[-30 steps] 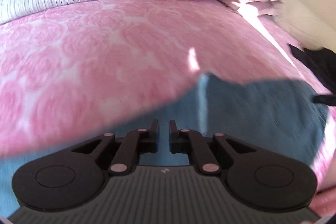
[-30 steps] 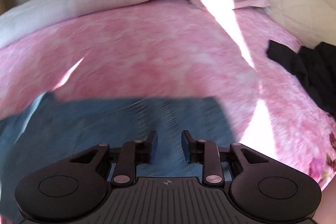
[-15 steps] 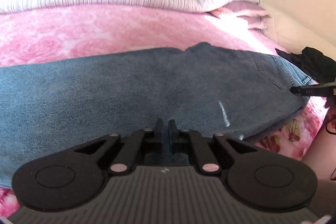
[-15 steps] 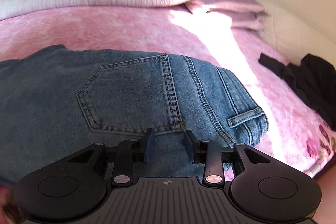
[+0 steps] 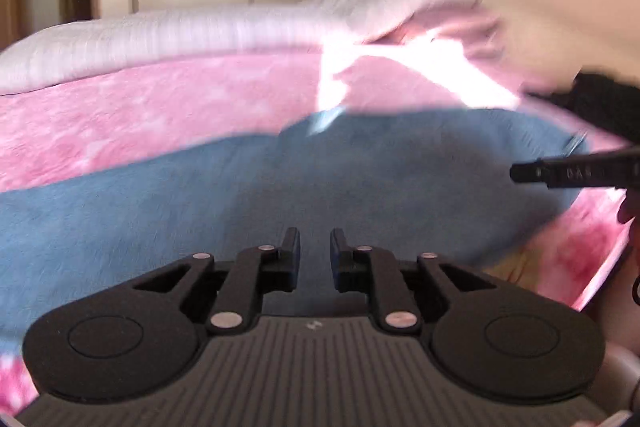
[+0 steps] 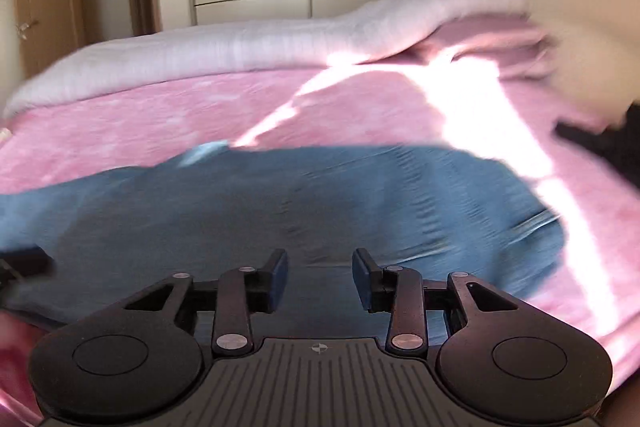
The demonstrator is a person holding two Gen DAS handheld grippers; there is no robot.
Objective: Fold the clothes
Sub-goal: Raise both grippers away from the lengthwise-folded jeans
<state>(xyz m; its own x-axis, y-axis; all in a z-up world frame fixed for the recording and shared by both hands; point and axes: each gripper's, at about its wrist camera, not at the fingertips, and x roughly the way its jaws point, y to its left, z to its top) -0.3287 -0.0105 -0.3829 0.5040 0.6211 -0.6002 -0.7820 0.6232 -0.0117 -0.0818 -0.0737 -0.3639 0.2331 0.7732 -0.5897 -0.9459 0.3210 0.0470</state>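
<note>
Both claws hung released over the denim: my left gripper (image 5: 315, 251) had a narrow gap between its fingers and nothing in it, and my right gripper (image 6: 320, 277) stood wider apart, equally empty. The jeans (image 6: 320, 211) lay on the pink bedspread (image 6: 160, 111), directly ahead of and below both sets of fingertips, with cloth running under them in each wrist view. Their long axis ran across me, left to right. From the left wrist view the cloth stretched away to the far left edge, while toward the right it ended in a rounded end near where my right claw's finger poked in from the side. I judged that right-hand end to be nearer my right claw, and the long run of cloth to be my left claw's side. Both pictures were smeared with motion, so I could not make out seams or say whether the jeans were already doubled over. Beyond them lay a pale rolled quilt (image 6: 240, 47) along the far edge, and a dark garment (image 5: 608, 107) well off to the right.
</note>
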